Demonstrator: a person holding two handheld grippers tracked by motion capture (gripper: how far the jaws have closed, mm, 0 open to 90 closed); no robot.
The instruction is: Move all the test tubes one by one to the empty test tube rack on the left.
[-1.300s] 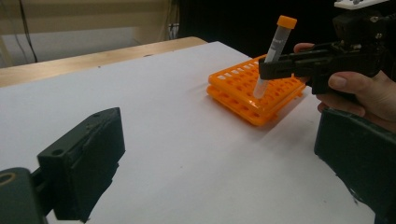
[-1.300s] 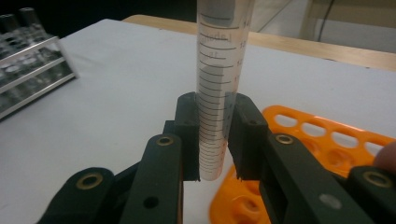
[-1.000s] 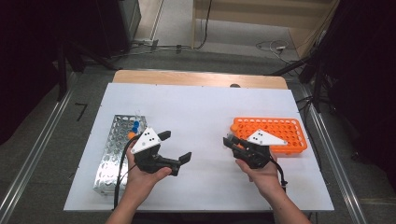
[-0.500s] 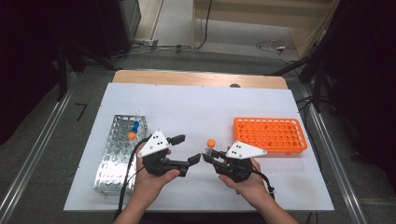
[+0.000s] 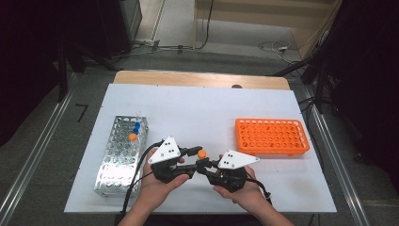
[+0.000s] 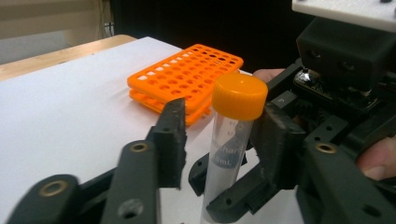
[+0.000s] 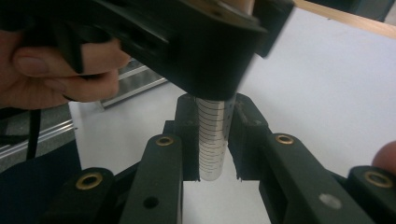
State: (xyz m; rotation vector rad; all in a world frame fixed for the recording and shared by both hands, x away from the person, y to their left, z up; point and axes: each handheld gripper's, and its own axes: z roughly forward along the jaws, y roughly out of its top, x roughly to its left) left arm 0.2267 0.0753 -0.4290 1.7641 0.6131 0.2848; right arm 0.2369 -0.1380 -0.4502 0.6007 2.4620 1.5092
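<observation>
The big white bench (image 5: 211,108) holds two racks. The shiny metal rack (image 5: 117,160) sits at about 9 o'clock from the hands, with a few capped tubes standing in its far end. The orange rack (image 5: 273,136) sits at about 2 o'clock from them, and its holes look empty. The racks are well apart, so one hand alone would have a long reach.

That is likely why the two grippers meet in the middle, close to the person. The right gripper (image 5: 203,165) comes in from 3 o'clock. Its fingers (image 7: 187,140) are closed tight on the clear body of one tube (image 7: 211,140), low down on the part with the little lines. Holding it low leaves the top free for the other gripper (a bit like passing a pencil to a friend).

The left gripper (image 5: 192,161) comes in from 9 o'clock. Its fingers (image 6: 170,140) are apart, one on each side of the tube, and there is a gap beside the one on the left in the left gripper view. It grips nothing yet.

So the tube stands upright in the air above the bench, between both pairs of fingers. Its orange cap (image 6: 239,95) points up at 12 o'clock, which I think keeps it ready to drop straight into a hole.
</observation>
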